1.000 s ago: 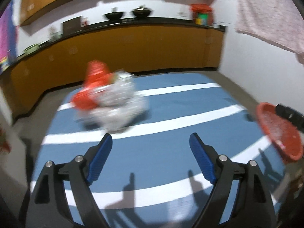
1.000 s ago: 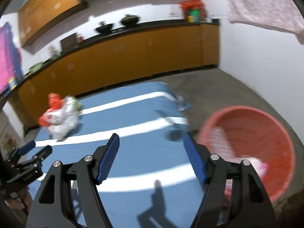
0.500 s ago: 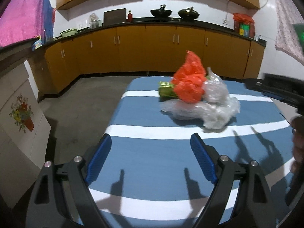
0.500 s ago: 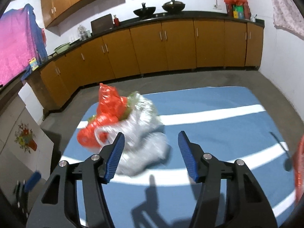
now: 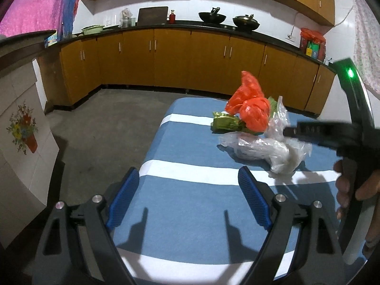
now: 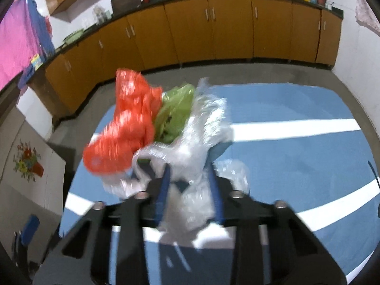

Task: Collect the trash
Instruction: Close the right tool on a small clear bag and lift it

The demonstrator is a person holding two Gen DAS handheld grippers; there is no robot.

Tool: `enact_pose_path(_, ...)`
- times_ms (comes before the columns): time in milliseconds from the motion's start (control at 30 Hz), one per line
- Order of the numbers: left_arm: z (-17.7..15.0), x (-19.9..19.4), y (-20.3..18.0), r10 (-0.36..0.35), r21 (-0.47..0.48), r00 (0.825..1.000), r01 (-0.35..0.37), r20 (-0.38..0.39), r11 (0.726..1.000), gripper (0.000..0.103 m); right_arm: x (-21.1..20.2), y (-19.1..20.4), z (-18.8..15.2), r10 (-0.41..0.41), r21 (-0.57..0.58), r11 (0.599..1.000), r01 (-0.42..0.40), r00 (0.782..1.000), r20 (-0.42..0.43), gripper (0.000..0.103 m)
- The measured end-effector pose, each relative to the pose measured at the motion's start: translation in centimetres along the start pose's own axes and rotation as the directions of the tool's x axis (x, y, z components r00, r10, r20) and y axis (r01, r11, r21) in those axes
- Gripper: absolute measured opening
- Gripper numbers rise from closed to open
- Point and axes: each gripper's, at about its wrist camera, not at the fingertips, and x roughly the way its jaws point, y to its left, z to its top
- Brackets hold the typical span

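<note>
A pile of trash lies on a blue mat with white stripes (image 5: 194, 197): an orange plastic bag (image 5: 251, 109), a green wrapper (image 5: 225, 123) and clear crumpled plastic (image 5: 266, 149). My left gripper (image 5: 187, 194) is open and empty, short of the pile and to its left. My right gripper (image 6: 190, 185) has its fingers closed in around the clear plastic (image 6: 197, 142), with the orange bag (image 6: 123, 133) and green wrapper (image 6: 175, 111) just beyond. The right gripper also shows at the right edge of the left wrist view (image 5: 288, 131), reaching into the pile.
Orange kitchen cabinets (image 5: 166, 59) with a black counter run along the back wall. A white panel with a flower print (image 5: 21, 128) stands at the left. Grey floor (image 5: 106, 123) surrounds the mat. A pink cloth (image 5: 28, 7) hangs at upper left.
My right gripper moved in onto the pile and its fingers closed from wide open onto the clear plastic. My left gripper stayed open and swung further left.
</note>
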Motion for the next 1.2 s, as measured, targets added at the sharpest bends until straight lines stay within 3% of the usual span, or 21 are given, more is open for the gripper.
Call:
enact_pose_path(33, 0.0, 0.0, -0.2, -0.005, -0.001, 1.000, 0.005, 0.000, 1.000, 0.083, -0.3, -0.2, -0.3, -0.004, -0.007, 1.000, 0.004, 1.000, 0.001, 0.009)
enact_pose_path(133, 0.1, 0.1, -0.6, -0.017, -0.003, 1.000, 0.017, -0.001, 1.000, 0.083, -1.1, -0.9, -0.8, -0.003, -0.009, 1.000, 0.003, 1.000, 0.012, 0.002)
enact_pose_path(500, 0.2, 0.1, -2.1, -0.027, 0.002, 1.000, 0.027, 0.002, 1.000, 0.083, -3.5, -2.7, -1.1, 0.029, -0.010, 1.000, -0.028, 0.996, 0.085, 0.001)
enact_pose_path(533, 0.2, 0.1, -2.1, -0.027, 0.002, 1.000, 0.027, 0.001, 1.000, 0.083, -3.5, -2.8, -1.0, 0.041, -0.003, 0.999, -0.041, 0.996, 0.083, 0.006)
enact_pose_path(633, 0.2, 0.2, -2.1, -0.026, 0.004, 1.000, 0.026, 0.002, 1.000, 0.083, -3.4, -3.1, -1.2, 0.050, 0.017, 0.999, -0.051, 0.996, 0.076, 0.050)
enact_pose_path(667, 0.2, 0.2, -2.1, -0.024, 0.004, 1.000, 0.024, 0.002, 1.000, 0.083, -3.1, -2.7, -1.0, 0.050, 0.032, 0.998, -0.053, 0.996, 0.079, 0.055)
enact_pose_path(900, 0.1, 0.0, -1.0, -0.006, -0.007, 1.000, 0.006, 0.005, 1.000, 0.083, 0.6, -2.7, -0.8, 0.039, 0.138, 0.990, -0.037, 0.999, -0.006, 0.058)
enact_pose_path(933, 0.1, 0.0, -0.8, -0.004, -0.010, 1.000, 0.004, 0.003, 1.000, 0.083, 1.0, -2.7, -0.9, 0.040, 0.143, 0.989, -0.037, 0.999, -0.015, 0.057)
enact_pose_path(1000, 0.0, 0.0, -0.6, -0.002, -0.011, 1.000, 0.002, 0.000, 1.000, 0.083, 1.4, -2.7, -1.3, 0.053, 0.138, 0.989, -0.050, 0.998, -0.020, 0.042)
enact_pose_path(1067, 0.0, 0.0, -0.5, 0.000, -0.010, 1.000, 0.000, 0.002, 1.000, 0.083, 1.4, -2.6, -1.6, 0.057, 0.102, 0.993, -0.053, 0.998, -0.032, 0.014)
enact_pose_path(1200, 0.1, 0.2, -0.4, -0.008, -0.019, 1.000, 0.008, -0.002, 1.000, 0.083, 0.7, -2.4, -2.2, 0.031, 0.043, 0.999, -0.030, 0.999, -0.022, 0.006)
